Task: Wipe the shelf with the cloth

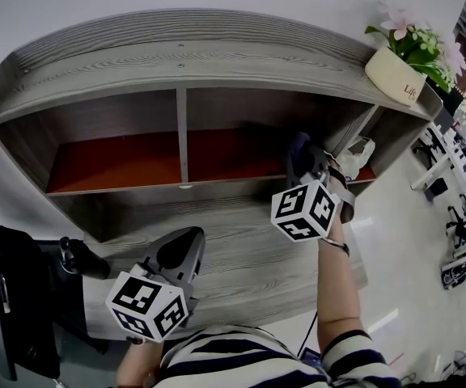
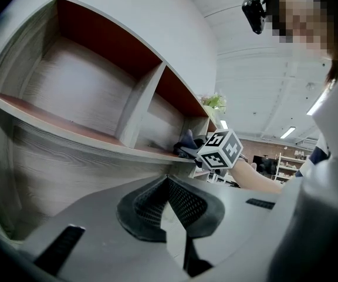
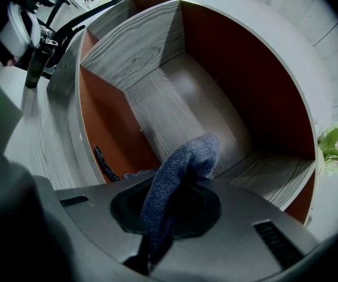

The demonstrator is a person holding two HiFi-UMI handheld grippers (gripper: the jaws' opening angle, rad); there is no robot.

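The shelf (image 1: 217,59) is a grey wood unit with two open compartments and a red-brown board (image 1: 120,162) inside. My right gripper (image 1: 302,162) is at the front of the right compartment, shut on a blue knitted cloth (image 3: 178,172). In the right gripper view the cloth bulges out past the jaws toward the compartment's grey floor (image 3: 181,107) and hides the fingertips. My left gripper (image 1: 183,247) hangs lower, in front of the grey lower board (image 1: 241,241). Its jaws meet in the left gripper view, shut (image 2: 168,180) with nothing between them. That view also shows the cloth (image 2: 186,143) by the right gripper's marker cube (image 2: 222,151).
A cream pot of pink flowers (image 1: 396,73) stands on the shelf's top at the right end. A white bag (image 1: 359,152) sits beside the right side panel. An upright divider (image 1: 183,134) splits the compartments. A black chair (image 1: 10,297) is at the left, office desks (image 1: 459,184) at the right.
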